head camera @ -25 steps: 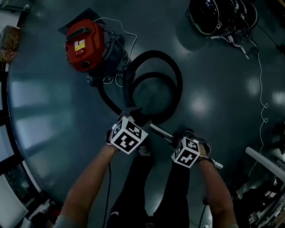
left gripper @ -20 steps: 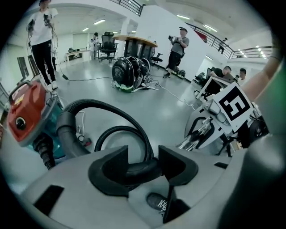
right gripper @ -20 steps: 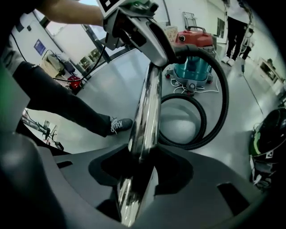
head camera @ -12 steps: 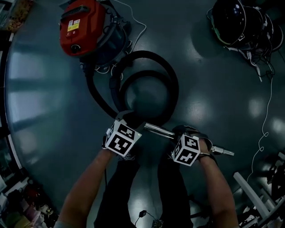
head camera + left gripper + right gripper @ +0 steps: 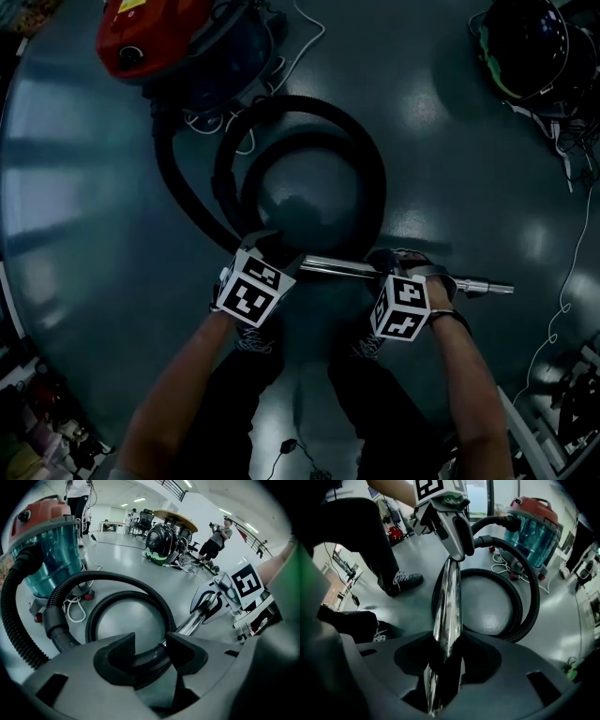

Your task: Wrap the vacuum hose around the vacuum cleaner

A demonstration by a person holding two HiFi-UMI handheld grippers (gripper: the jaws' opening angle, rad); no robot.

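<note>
1. Now the left gripper [image 5: 265, 242] is clamped on the black hose [image 5: 378, 178], just where it meets the chrome tube [image 5: 337, 269].
2. Further right, the right gripper [image 5: 405, 265] has its fingers round that tube and has just been closing tighter on it.
3. Beyond them, the hose lies looped on the floor [image 5: 469, 169], between the grippers and the red vacuum cleaner [image 5: 155, 37] at far left.

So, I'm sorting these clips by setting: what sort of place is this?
Probably an open office or lab hall: a wide polished grey floor, a round table with office chairs beside it, and strip lights in a white ceiling.
</note>
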